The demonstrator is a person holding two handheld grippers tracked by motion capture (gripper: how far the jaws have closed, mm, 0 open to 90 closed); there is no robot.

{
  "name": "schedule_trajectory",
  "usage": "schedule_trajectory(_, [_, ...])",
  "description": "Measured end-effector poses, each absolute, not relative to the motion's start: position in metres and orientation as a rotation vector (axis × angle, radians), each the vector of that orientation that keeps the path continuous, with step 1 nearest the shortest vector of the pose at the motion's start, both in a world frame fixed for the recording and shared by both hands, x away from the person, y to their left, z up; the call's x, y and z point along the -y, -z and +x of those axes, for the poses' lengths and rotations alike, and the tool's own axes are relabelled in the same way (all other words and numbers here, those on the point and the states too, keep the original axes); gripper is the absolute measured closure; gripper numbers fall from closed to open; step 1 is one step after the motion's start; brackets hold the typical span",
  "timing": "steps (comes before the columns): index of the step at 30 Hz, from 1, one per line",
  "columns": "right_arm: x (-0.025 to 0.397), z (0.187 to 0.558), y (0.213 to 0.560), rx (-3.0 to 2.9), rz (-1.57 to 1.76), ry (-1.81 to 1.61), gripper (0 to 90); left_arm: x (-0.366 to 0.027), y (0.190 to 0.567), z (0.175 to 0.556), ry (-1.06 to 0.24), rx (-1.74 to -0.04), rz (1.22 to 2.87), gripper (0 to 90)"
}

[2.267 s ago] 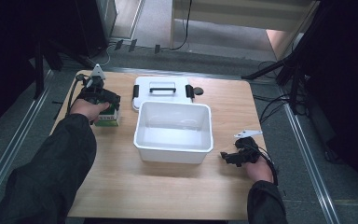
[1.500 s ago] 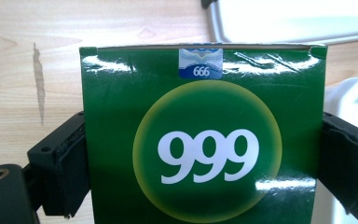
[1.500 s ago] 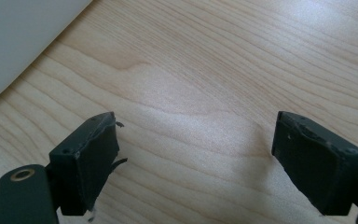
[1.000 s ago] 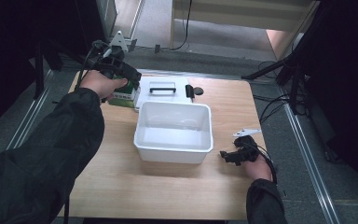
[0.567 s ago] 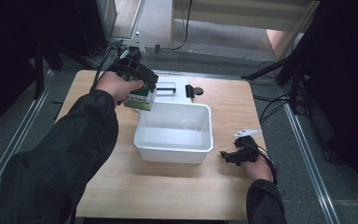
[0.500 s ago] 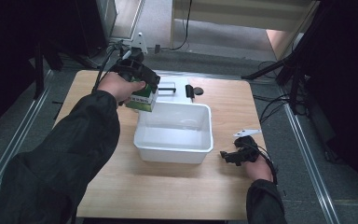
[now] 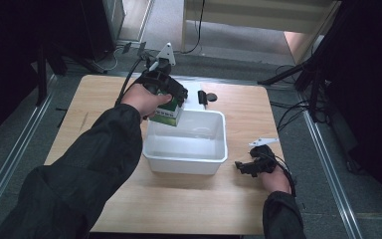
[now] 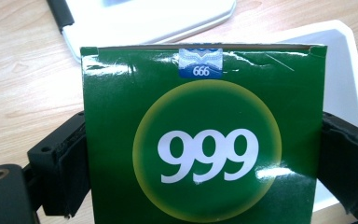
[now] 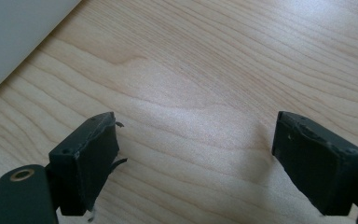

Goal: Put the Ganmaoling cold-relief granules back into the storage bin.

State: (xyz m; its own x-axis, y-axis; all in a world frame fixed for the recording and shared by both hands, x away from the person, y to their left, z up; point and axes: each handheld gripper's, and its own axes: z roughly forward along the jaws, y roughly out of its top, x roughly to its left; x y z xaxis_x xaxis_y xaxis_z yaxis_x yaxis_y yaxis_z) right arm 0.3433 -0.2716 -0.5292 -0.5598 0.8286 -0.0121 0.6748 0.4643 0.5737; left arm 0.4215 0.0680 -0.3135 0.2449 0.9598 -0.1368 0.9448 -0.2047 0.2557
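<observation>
A green box (image 7: 165,113) printed with "999" (image 8: 205,140) hangs over the far left corner of the white tub (image 7: 214,160). My left gripper (image 7: 166,97) is shut on the box, one jaw pressing each side of it. The tub stands in the middle of the wooden table (image 7: 104,99). Its white lid (image 8: 144,18) lies flat just behind it. At the table's right, beside the tub, my right gripper (image 7: 243,167) rests low and open (image 9: 196,158) over bare wood, holding nothing.
A small black object (image 7: 203,97) lies on the table by the lid's right end. Metal rails (image 7: 10,159) run along both sides of the table. Cables (image 7: 293,109) trail on the floor at the back right.
My left gripper has lifted the green box from the table's far left and carried it right, to the tub's far left corner. The right gripper has stayed still.
</observation>
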Motion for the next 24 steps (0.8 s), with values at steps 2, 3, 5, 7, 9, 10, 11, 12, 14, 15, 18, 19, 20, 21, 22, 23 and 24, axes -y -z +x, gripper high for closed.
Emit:
schedule_trajectory(2, [0.272, 0.343, 0.529, -2.428, 1.280, -0.758, 14.3, -0.063, 0.316, 0.421, -0.073, -1.766, 2.241, 5.4])
schedule_trajectory(3, [0.272, 0.343, 0.529, -2.427, 1.281, -0.758, 14.3, -0.061, 0.317, 0.420, -0.067, -1.766, 2.245, 5.4])
schedule_trajectory(5, [0.272, 0.343, 0.529, -2.425, 1.282, -0.759, 14.3, -0.056, 0.319, 0.419, -0.069, -1.751, 2.263, 5.4])
schedule_trajectory(7, [0.272, 0.343, 0.529, -2.425, 1.282, -0.761, 14.3, -0.051, 0.321, 0.418, -0.052, -1.745, 2.261, 5.5])
schedule_trajectory(9, [0.272, 0.343, 0.529, -2.427, 1.281, -0.760, 14.3, -0.048, 0.325, 0.417, -0.039, -1.740, 2.275, 5.4])
schedule_trajectory(10, [0.272, 0.343, 0.529, -2.427, 1.280, -0.761, 14.4, -0.047, 0.327, 0.416, -0.037, -1.739, 2.280, 5.5])
schedule_trajectory(11, [0.272, 0.343, 0.529, -2.426, 1.284, -0.759, 14.3, -0.046, 0.329, 0.416, -0.035, -1.741, 2.279, 5.5])
schedule_trajectory(12, [0.272, 0.343, 0.529, -2.428, 1.282, -0.757, 14.3, -0.045, 0.331, 0.416, -0.032, -1.745, 2.278, 5.4])
schedule_trajectory(14, [0.272, 0.343, 0.529, -2.426, 1.286, -0.761, 14.3, -0.045, 0.335, 0.416, -0.028, -1.755, 2.274, 5.4])
schedule_trajectory(15, [0.272, 0.343, 0.529, -2.427, 1.284, -0.762, 14.3, -0.046, 0.337, 0.417, -0.023, -1.759, 2.281, 5.5])
schedule_trajectory(18, [0.272, 0.343, 0.529, -2.426, 1.286, -0.759, 14.4, -0.045, 0.342, 0.417, -0.019, -1.774, 2.279, 5.4])
schedule_trajectory(19, [0.272, 0.343, 0.529, -2.426, 1.284, -0.760, 14.3, -0.044, 0.344, 0.417, -0.017, -1.776, 2.278, 5.4])
schedule_trajectory(20, [0.272, 0.343, 0.529, -2.426, 1.284, -0.758, 14.4, -0.043, 0.346, 0.417, -0.017, -1.777, 2.281, 5.4])
schedule_trajectory(21, [0.272, 0.343, 0.529, -2.427, 1.279, -0.760, 14.3, -0.042, 0.347, 0.417, -0.016, -1.781, 2.281, 5.4])
schedule_trajectory(22, [0.272, 0.343, 0.529, -2.429, 1.275, -0.759, 14.4, -0.041, 0.348, 0.417, -0.010, -1.782, 2.284, 5.4])
schedule_trajectory(23, [0.272, 0.343, 0.529, -2.429, 1.275, -0.759, 14.3, -0.041, 0.349, 0.417, -0.014, -1.783, 2.281, 5.4])
schedule_trajectory(24, [0.272, 0.343, 0.529, -2.429, 1.276, -0.760, 14.3, -0.041, 0.351, 0.417, -0.011, -1.791, 2.276, 5.4])
